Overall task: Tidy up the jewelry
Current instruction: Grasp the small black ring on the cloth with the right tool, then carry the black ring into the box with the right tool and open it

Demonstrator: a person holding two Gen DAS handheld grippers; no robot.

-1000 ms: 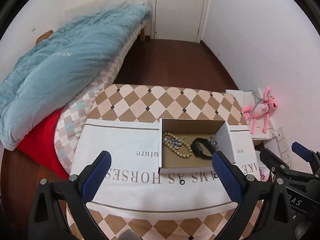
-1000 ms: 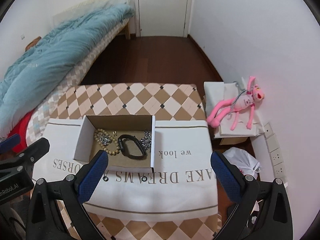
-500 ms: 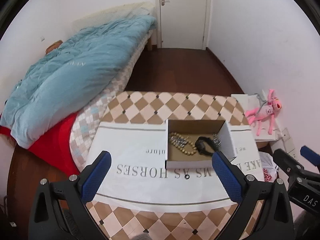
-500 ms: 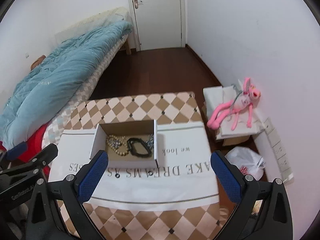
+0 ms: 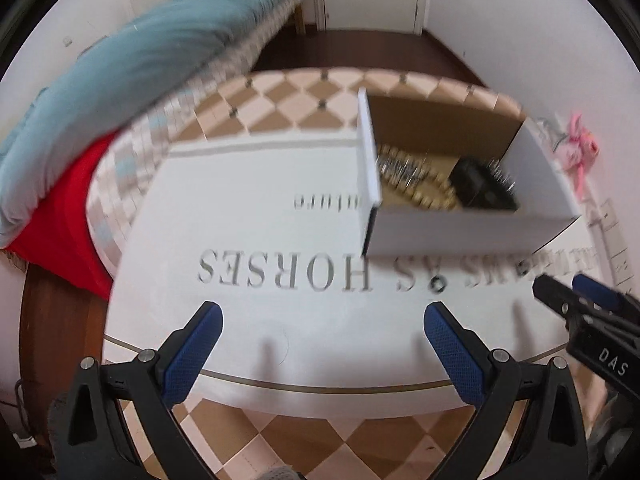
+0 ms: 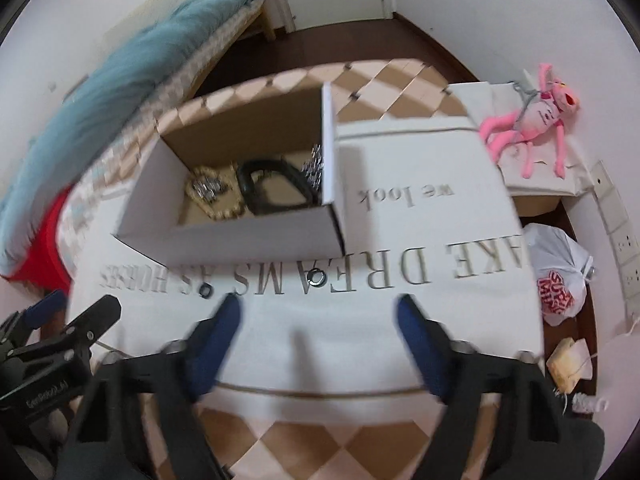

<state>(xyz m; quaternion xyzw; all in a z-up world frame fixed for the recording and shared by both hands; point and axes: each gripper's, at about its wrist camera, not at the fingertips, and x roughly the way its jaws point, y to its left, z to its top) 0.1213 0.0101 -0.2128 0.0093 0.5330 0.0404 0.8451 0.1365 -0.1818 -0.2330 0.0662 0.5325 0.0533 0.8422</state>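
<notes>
An open white cardboard box (image 5: 460, 232) (image 6: 240, 236) stands on a white printed cloth (image 5: 280, 320) (image 6: 420, 220). Inside lie a wooden bead bracelet (image 6: 224, 210) (image 5: 420, 196), a silver chain (image 6: 208, 190), a black watch (image 6: 272, 192) (image 5: 484, 188) and a silver piece (image 6: 314, 168) by the right wall. Two small rings (image 6: 316, 278) (image 6: 205, 291) lie on the cloth in front of the box. My left gripper (image 5: 320, 336) is open and empty, low over the cloth left of the box. My right gripper (image 6: 320, 320) is open and empty, just before the rings.
The cloth covers a checkered table (image 5: 304, 96) (image 6: 320, 448). A bed with a blue duvet (image 5: 132, 64) is at the left. A pink plush toy (image 6: 532, 120), a white plastic bag (image 6: 560, 276) and wall sockets (image 6: 624, 240) are at the right. A door is behind.
Both grippers have dropped down and moved closer to the table and the box. The views are now blurred from the motion. Both stay open and empty.
</notes>
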